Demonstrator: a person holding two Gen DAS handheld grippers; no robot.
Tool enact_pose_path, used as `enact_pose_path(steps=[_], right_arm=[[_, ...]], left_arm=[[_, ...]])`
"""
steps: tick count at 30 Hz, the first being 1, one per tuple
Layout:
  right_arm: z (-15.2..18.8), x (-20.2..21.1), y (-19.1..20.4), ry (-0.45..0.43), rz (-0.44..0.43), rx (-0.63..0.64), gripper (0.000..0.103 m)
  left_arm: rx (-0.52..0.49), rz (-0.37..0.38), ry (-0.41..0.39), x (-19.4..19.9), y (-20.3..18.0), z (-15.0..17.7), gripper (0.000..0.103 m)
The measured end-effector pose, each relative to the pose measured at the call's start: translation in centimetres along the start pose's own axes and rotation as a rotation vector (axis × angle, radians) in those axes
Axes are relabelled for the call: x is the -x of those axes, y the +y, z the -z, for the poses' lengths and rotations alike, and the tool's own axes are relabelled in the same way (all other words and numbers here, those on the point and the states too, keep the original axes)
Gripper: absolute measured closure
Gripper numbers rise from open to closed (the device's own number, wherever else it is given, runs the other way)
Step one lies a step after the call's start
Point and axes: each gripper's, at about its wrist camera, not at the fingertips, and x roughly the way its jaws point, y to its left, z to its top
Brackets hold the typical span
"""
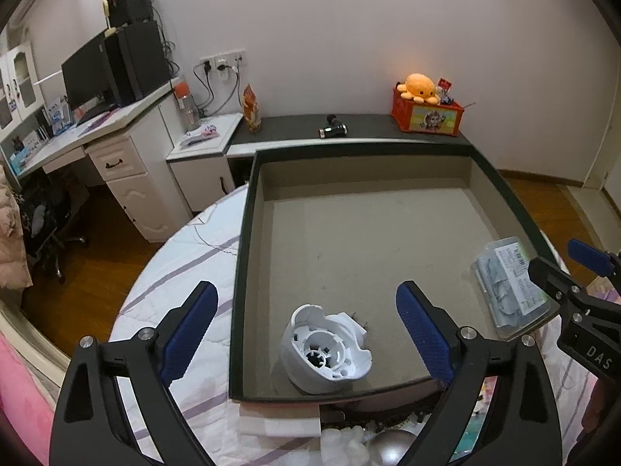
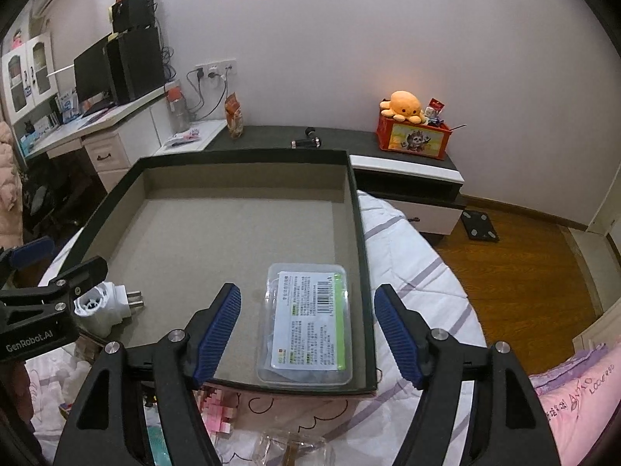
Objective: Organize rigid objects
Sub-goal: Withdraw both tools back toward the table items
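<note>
1. Left wrist view: the left gripper [image 1: 306, 330] has its blue-padded fingers [image 1: 192, 324] spread wide and empty. The left one hangs outside the tray's left wall, the right one over the tray floor.
2. Between them, at 6 o'clock in the tray, a white plug adapter [image 1: 326, 349] rests on the floor, touching neither pad, its round socket facing the camera and its metal prongs pointing toward 1 o'clock.
3. Right wrist view: the right gripper [image 2: 306, 330] also has its fingers [image 2: 219, 326] apart, not pressing on anything.
4. Between them lies a clear plastic box [image 2: 306, 322] with a printed label and barcode. It lies flat in the tray's near right corner, just beside the right wall, with a visible gap to each pad.
5. The same box appears at 3 o'clock in the left wrist view [image 1: 512, 283], partly behind the right gripper's black frame.
6. Both objects sit in a large shallow cardboard tray [image 2: 361, 233] with a dark rim and a grey-brown floor.
7. The tray rests on a bed [image 2: 419, 272] with a white quilt striped in purple.
8. Farther out, at 12 to 1 o'clock, an orange octopus plush [image 1: 419, 87] sits on a red box [image 1: 427, 116] on a low dark-topped cabinet.
</note>
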Motion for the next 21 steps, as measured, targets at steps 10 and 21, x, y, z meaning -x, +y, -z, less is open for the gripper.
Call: enact_pose_path(steps=[10, 21], right_arm=[[1.0, 8.0, -0.1, -0.119, 0.020, 0.009, 0.029], [5.8, 18.4, 0.6, -0.247, 0.033, 0.030, 0.023]], left_arm=[[0.002, -0.018, -0.135, 8.5, 0.0, 2.0, 0.008], [0.022, -0.036, -0.237, 18.0, 1.1, 8.0, 0.006]])
